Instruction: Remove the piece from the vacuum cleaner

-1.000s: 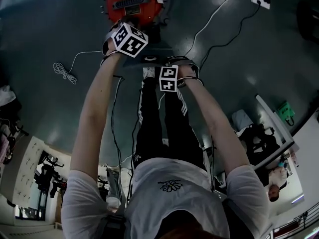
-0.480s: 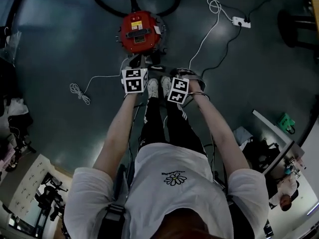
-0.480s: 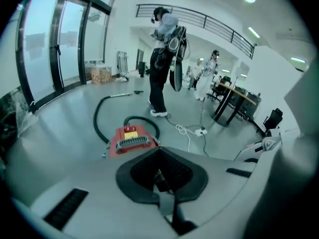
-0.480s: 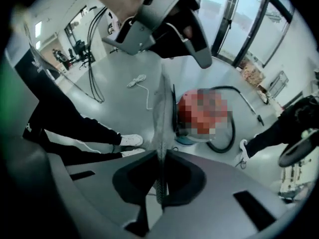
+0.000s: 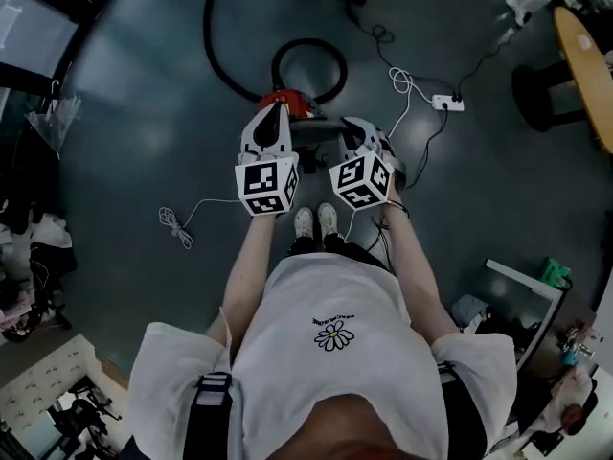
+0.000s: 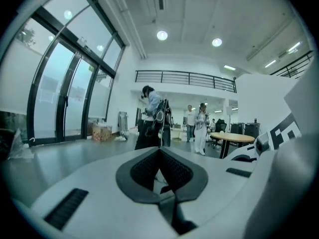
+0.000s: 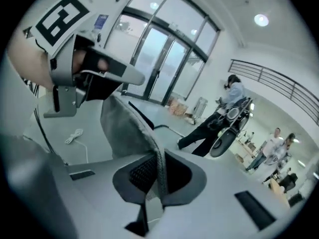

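The red vacuum cleaner [image 5: 279,97] stands on the floor far below, mostly hidden behind my raised grippers, and its black hose [image 5: 213,51] loops behind it. My right gripper [image 5: 352,125] [image 7: 158,156] is shut on a flat grey piece [image 7: 127,123], which stands up between the pads and leans toward the left gripper. In the head view this piece [image 5: 321,122] shows as a thin pale bar between the two grippers. My left gripper [image 5: 271,113] [image 6: 159,151] is shut with nothing seen between its pads, and it appears in the right gripper view [image 7: 99,73] just above the piece.
A white power strip [image 5: 447,103] with cables lies to the right of the vacuum. A coiled white cord [image 5: 172,220] lies at the left. A round wooden table [image 5: 586,56] stands at the far right. Several people [image 6: 152,118] stand farther off in the hall.
Both grippers have risen from the vacuum near the floor to well above it. The person has straightened up, and the vacuum now looks smaller and farther away.
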Available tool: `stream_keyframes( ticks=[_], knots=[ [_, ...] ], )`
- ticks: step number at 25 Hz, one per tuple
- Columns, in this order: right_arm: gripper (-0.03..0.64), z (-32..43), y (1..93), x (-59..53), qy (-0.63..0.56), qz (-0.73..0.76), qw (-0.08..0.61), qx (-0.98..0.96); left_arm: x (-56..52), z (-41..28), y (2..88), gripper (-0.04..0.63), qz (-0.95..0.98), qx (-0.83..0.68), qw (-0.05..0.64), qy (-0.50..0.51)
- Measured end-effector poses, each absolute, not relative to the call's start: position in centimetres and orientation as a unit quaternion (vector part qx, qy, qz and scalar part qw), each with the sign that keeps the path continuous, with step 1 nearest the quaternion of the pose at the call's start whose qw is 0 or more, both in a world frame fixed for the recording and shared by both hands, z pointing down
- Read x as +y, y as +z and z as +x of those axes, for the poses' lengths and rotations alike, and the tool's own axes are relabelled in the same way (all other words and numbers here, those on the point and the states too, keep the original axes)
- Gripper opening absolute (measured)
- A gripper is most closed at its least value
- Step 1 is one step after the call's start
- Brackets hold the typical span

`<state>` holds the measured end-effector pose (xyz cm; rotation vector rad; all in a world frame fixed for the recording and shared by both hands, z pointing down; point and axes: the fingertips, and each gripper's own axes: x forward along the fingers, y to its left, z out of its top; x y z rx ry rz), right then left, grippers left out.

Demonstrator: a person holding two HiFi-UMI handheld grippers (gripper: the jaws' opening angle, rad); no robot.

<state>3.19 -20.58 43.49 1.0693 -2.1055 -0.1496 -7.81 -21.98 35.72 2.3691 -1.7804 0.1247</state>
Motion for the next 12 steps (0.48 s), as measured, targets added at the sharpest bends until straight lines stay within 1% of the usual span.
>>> stream_keyframes(
  ticks=[3,8,10,12],
  knots=[
    [0.025,4.5,36.3,-21.2,-0.041,0.480,0.280,-0.830,-21.2,-7.9,29.2,0.005,0.788,-0.615,0.036,0.001],
    [0.025,6.0,25.4,-21.9,0.027,0.549,0.076,-0.832,-19.5,-10.1,20.5,0.005,0.770,-0.631,-0.059,-0.075],
    [0.025,6.4,21.5,-20.9,0.020,0.556,0.021,-0.831,-18.4,-10.8,18.1,0.005,0.765,-0.633,-0.079,-0.093],
    [0.025,6.7,18.6,-19.9,0.005,0.553,-0.013,-0.833,-17.3,-11.0,15.8,0.005,0.761,-0.632,-0.094,-0.115]
  ],
)
